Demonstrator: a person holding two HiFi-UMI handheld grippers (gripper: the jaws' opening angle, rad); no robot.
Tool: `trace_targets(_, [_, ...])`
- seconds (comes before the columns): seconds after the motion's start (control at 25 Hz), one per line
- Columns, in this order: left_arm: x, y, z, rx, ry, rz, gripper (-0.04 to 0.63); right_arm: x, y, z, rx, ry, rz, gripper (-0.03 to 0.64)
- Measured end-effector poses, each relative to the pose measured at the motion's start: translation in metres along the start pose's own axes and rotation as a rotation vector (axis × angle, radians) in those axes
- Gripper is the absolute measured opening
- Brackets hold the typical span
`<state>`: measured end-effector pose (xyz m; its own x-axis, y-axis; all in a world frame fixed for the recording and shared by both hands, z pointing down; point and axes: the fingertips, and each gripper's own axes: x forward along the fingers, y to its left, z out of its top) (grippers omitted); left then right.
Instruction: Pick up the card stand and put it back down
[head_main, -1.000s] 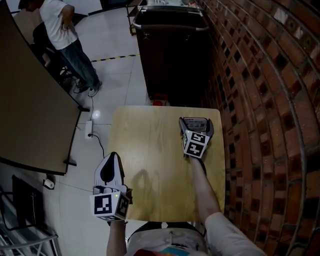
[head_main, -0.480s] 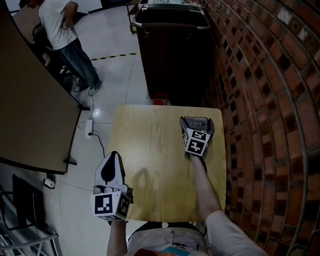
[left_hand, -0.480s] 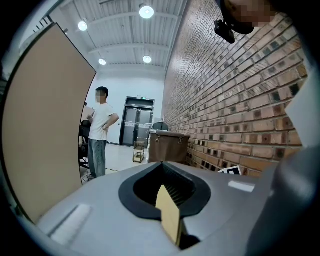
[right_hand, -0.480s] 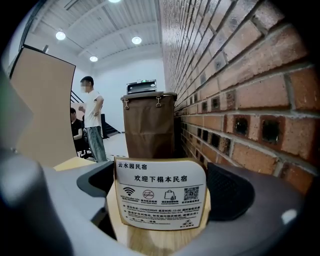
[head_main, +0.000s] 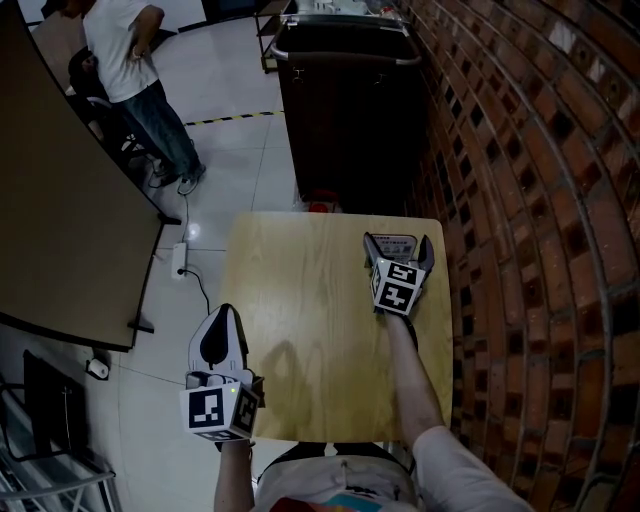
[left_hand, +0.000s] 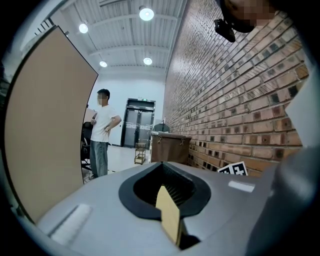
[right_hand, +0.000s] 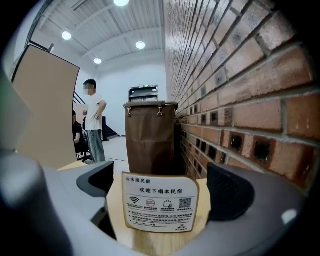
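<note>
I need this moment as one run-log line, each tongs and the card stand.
left tongs: shut, left of table | right tongs: open, straddling card stand | card stand: upright on table

Brick wall (head_main: 540, 200) crowds the card stand (head_main: 392, 243) rightward; brown bin (head_main: 345, 110) beyond the table (head_main: 300, 320); bare wood left.
</note>
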<state>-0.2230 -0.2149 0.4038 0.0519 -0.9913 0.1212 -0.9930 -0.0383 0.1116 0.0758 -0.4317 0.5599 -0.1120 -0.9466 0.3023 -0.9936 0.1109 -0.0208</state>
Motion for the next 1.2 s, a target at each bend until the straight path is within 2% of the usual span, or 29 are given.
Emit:
trace_targets(0.16, [-0.002, -0.003, 0.003, -0.007, -0.029, -0.018, 0.003, -0.056, 0.014, 0.053, 0.061, -0.135, 0.090, 0.549])
trace_targets(0.24, [-0.005, -0.010, 0.003, -0.018, -0.039, -0.033, 0.005, -0.096, 0.020, 0.079, 0.061, -0.185, 0.143, 0.517])
trace_targets(0.32, [-0.008, -0.018, 0.005, -0.028, -0.043, -0.047, 0.005, -0.139, 0.022, 0.101, 0.050, -0.239, 0.165, 0.430])
trace_targets(0.44, [-0.014, -0.030, 0.015, -0.027, -0.072, -0.078, 0.005, -0.206, 0.024, 0.129, 0.054, -0.332, 0.166, 0.252])
trace_targets(0.64, [-0.033, -0.067, 0.039, -0.016, -0.145, -0.171, 0.003, -0.299, 0.037, 0.152, 0.045, -0.450, 0.177, 0.000])
trace_targets(0.8, [-0.054, -0.096, 0.058, 0.016, -0.195, -0.251, 0.005, -0.336, 0.048, 0.141, 0.020, -0.458, 0.180, 0.000])
trace_targets(1.0, [-0.076, -0.123, 0.071, 0.001, -0.249, -0.328, 0.005, -0.338, 0.049, 0.121, 0.022, -0.408, 0.186, 0.000])
trace_targets(1.2, [-0.090, -0.127, 0.078, 0.006, -0.272, -0.340, 0.005, -0.343, 0.052, 0.129, 0.036, -0.430, 0.207, 0.000])
